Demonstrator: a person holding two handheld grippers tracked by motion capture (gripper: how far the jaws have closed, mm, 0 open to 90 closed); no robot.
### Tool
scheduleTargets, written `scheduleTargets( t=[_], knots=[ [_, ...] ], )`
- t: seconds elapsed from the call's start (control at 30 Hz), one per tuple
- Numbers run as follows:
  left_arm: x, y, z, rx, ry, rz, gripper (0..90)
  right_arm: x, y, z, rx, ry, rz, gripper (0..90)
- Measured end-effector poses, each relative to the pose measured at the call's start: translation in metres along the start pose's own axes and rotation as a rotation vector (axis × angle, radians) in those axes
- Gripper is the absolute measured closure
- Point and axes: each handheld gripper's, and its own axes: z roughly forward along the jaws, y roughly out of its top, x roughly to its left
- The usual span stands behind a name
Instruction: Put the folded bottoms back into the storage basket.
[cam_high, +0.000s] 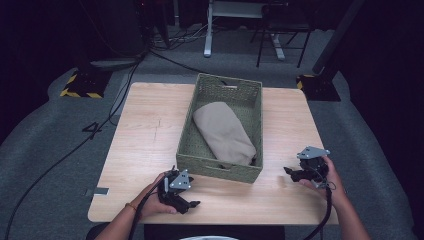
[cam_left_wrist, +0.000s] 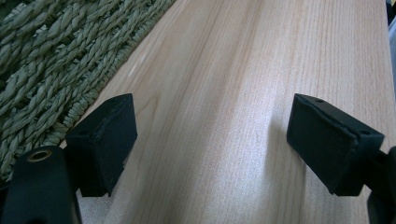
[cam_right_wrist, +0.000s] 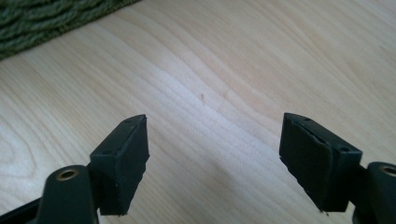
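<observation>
Woven green basket (cam_high: 220, 167) sits mid-table, long axis running near to far, on the light wood table (cam_high: 145, 135). Inside it lies a folded beige cloth (cam_high: 223, 132), angled from the far left corner toward the near right corner, resting on the basket floor and touching the near wall.

Left gripper (cam_high: 192, 204) rests low at the near edge of the table, just left of the basket's near left corner, held in the left hand (cam_high: 152, 200). Jaws spread wide, nothing between them (bare wood grain between the pads in the left gripper view). Basket weave (cam_left_wrist: 51, 60) runs along the left of that view, close beside the left pad (cam_left_wrist: 105, 140).

Right gripper (cam_high: 292, 174) is held in the right hand (cam_high: 327, 177) near the basket's near right corner, apart from it, jaws pointing left toward the basket. Jaws also released and empty; right gripper view has bare table (cam_right_wrist: 210, 84) between the pads, with basket edge (cam_right_wrist: 42, 21) at far left.
</observation>
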Motion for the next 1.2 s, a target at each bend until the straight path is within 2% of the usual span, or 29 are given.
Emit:
scheduleTargets(
  t=[0.07,0.23,0.3,0.33,0.37,0.4,0.53,0.6,0.67,0.73,0.77,1.2],
  knots=[
    [0.0,0.0,0.0,0.0,0.0,0.0,16.8,0.0,-0.003,0.001,0.002,-0.004,-0.002,24.3],
    [0.0,0.0,0.0,0.0,0.0,0.0,16.8,-0.001,-0.023,0.003,0.005,0.018,0.034,24.1],
    [0.0,0.0,0.0,0.0,0.0,0.0,16.8,-0.001,-0.025,0.002,0.001,0.021,0.039,24.0],
    [0.0,0.0,0.0,0.0,0.0,0.0,16.8,-0.003,-0.033,0.0,-0.016,0.025,0.076,23.9],
    [0.0,0.0,0.0,0.0,0.0,0.0,16.8,-0.003,-0.033,0.0,-0.016,0.025,0.076,23.9],
    [0.0,0.0,0.0,0.0,0.0,0.0,16.8,-0.004,-0.04,-0.003,-0.03,0.036,0.104,23.7],
    [0.0,0.0,0.0,0.0,0.0,0.0,16.8,-0.006,-0.05,-0.008,-0.051,0.044,0.139,23.4],
    [0.0,0.0,0.0,0.0,-0.001,-0.001,16.7,-0.007,-0.06,-0.01,-0.086,0.056,0.186,22.0],
    [0.0,0.0,0.0,0.0,0.0,-0.001,16.7,-0.007,-0.063,-0.01,-0.094,0.058,0.197,21.5],
    [0.0,0.0,0.0,0.0,0.0,-0.001,16.7,-0.008,-0.068,-0.011,-0.111,0.065,0.235,19.4],
    [0.0,0.0,0.0,-0.001,-0.002,0.002,16.7,-0.008,-0.069,-0.012,-0.109,0.044,0.241,18.1],
    [0.001,0.0,0.001,-0.006,-0.004,0.007,16.7,-0.009,-0.07,-0.012,-0.102,0.056,0.255,17.6]
  ],
)
